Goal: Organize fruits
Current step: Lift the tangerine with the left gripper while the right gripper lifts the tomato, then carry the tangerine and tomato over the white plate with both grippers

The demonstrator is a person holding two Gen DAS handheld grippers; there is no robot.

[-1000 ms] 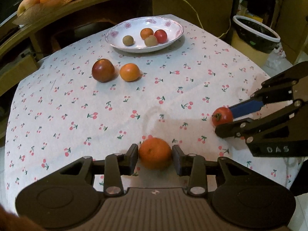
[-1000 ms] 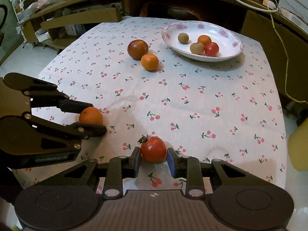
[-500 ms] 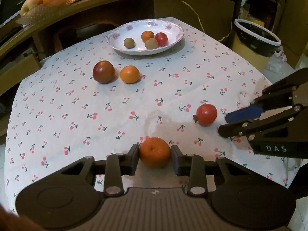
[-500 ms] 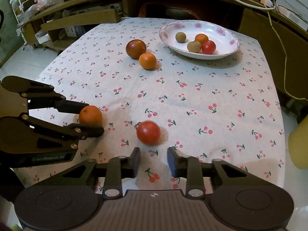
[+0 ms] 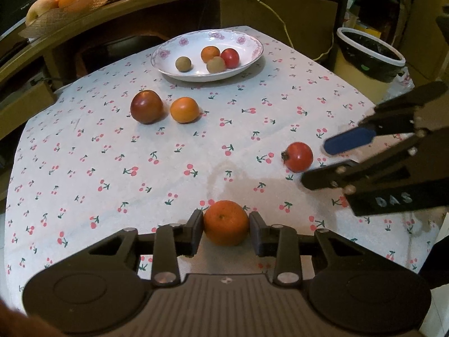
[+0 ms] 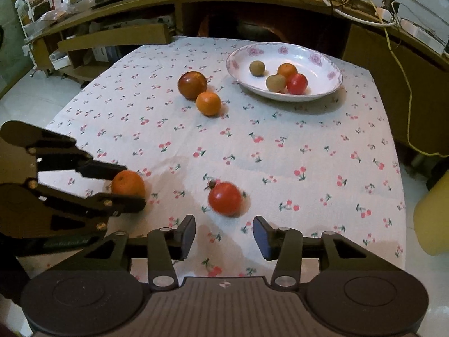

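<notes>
Four fruits sit in the plate (image 5: 254, 56); four more lie on the desk (image 5: 84, 154). The left gripper (image 5: 226, 226) has its jaws clenched on an orange (image 5: 226, 221). The right gripper (image 6: 224, 231) is released, the tomato (image 6: 225, 198) lying free just ahead of its jaws.

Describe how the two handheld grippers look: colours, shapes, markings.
Both are matte black plastic with ribbed bodies, round side discs and silver screws. The right gripper has a blue pad on one finger and white "DAS" lettering. The left gripper has dark pads and faint, unreadable side lettering.
</notes>
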